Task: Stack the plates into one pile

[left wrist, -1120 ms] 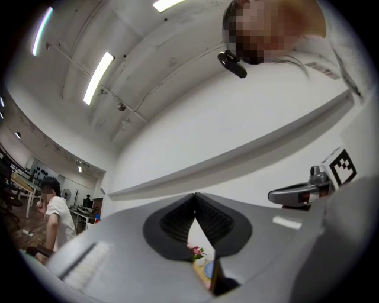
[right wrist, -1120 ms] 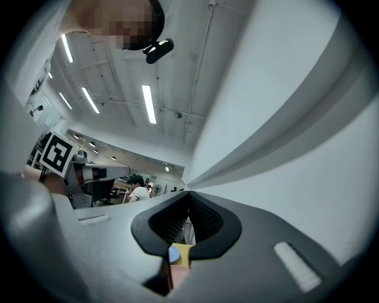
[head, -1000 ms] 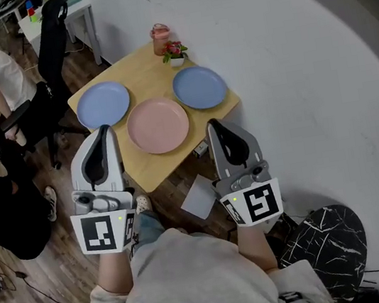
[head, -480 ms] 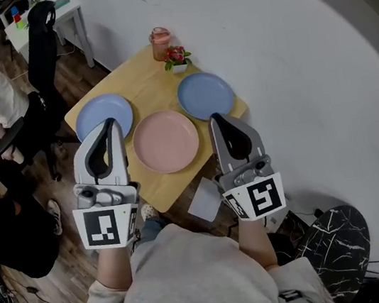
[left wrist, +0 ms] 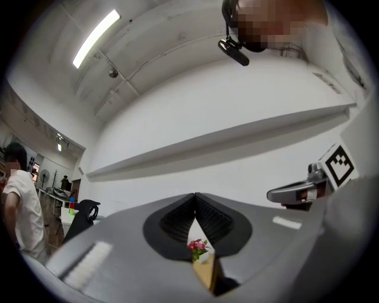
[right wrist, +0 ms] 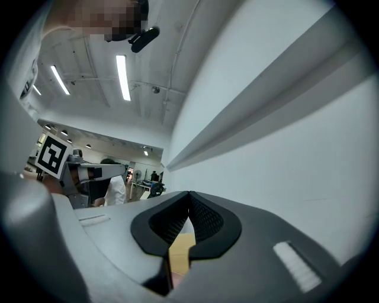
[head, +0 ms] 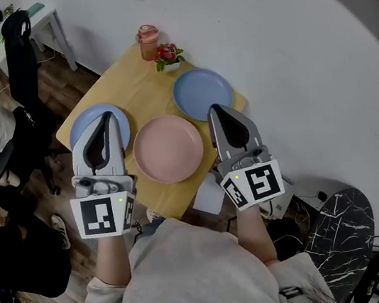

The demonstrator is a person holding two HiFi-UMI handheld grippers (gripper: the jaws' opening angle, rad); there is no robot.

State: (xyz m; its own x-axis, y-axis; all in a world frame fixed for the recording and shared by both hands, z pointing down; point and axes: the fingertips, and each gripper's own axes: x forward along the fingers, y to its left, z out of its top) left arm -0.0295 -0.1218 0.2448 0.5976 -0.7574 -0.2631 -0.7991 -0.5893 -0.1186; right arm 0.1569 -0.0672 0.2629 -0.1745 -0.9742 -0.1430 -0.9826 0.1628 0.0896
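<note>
Moved fwd since 1 s ago, L gripper (head: 106, 118) is held over blue plate (head: 78, 128), R gripper (head: 214, 109) beside pink plate (head: 168, 148); both jaws clenched, empty.

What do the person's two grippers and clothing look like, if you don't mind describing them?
The left gripper and the right gripper both have smooth grey bodies tapering to a point, with jaws lined by black ribbed pads. Each carries a white cube printed with black square markers at its rear, with a small green light above it. The person wears a light grey top.
</note>
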